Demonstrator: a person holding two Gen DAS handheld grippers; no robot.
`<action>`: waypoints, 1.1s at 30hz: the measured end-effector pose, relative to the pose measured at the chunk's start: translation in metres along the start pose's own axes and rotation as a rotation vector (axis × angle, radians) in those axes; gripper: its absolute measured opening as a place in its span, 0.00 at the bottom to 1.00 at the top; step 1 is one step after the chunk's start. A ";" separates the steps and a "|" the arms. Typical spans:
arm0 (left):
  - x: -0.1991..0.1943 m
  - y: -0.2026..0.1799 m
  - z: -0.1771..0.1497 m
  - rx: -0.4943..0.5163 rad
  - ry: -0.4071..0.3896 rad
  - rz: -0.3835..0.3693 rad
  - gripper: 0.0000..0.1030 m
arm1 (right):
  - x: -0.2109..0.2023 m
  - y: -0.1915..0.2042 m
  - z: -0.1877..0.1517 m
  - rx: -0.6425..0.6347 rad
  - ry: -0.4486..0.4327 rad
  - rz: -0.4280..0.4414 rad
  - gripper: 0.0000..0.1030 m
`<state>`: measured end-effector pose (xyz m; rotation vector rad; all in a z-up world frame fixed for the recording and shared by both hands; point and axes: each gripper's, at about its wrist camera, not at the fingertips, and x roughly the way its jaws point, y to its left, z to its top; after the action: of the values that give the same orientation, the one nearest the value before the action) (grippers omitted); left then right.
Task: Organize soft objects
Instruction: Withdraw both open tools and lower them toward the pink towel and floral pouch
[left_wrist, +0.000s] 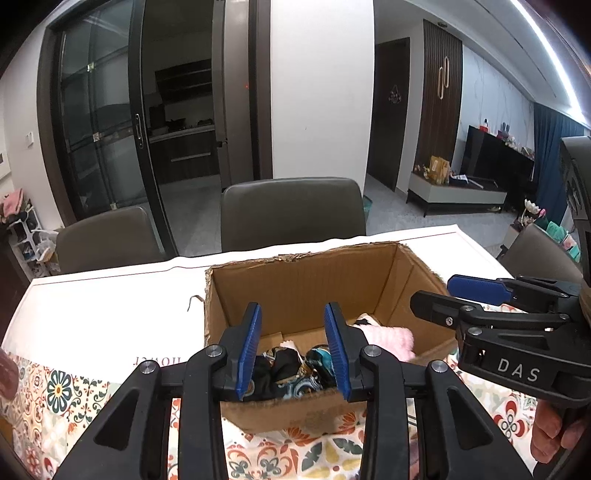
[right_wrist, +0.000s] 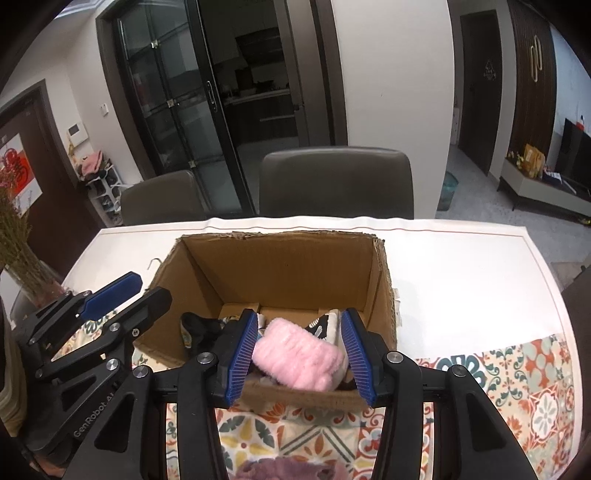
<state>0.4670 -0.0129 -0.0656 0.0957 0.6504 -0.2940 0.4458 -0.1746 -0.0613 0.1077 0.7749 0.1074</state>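
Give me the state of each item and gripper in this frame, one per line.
Cardboard box: open-topped, upright on the table.
Pink fluffy item: lying inside the box.
Dark patterned cloth: bunched inside the box.
Left gripper: open, empty.
Right gripper: open, empty.
Purple fuzzy item: outside the box.

Reading "DAS" in pale capitals on the black body of the right gripper (left_wrist: 460, 295), seen from the left wrist view. Reading "GenRobot.AI" — the ending partly unclear — running up the black arm of the left gripper (right_wrist: 125, 293), seen from the right wrist view. Showing a short run of mirrored, upside-down letters on the white sheet (left_wrist: 110, 306) beside the cardboard box (left_wrist: 295, 280) — too partial to make out as a word. Hanging a red paper-cut sign (right_wrist: 13, 164) on the dark door at far left, its character too blurred to read.
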 end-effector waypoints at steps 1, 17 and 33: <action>-0.006 -0.001 -0.002 -0.002 -0.004 -0.002 0.34 | -0.005 0.001 -0.002 0.001 -0.006 -0.001 0.47; -0.080 -0.012 -0.019 -0.008 -0.082 -0.032 0.37 | -0.072 0.009 -0.030 0.024 -0.095 0.001 0.47; -0.122 -0.026 -0.045 -0.002 -0.092 -0.069 0.39 | -0.115 0.009 -0.075 0.086 -0.124 -0.017 0.47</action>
<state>0.3410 -0.0008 -0.0268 0.0570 0.5633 -0.3624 0.3109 -0.1768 -0.0334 0.1877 0.6568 0.0501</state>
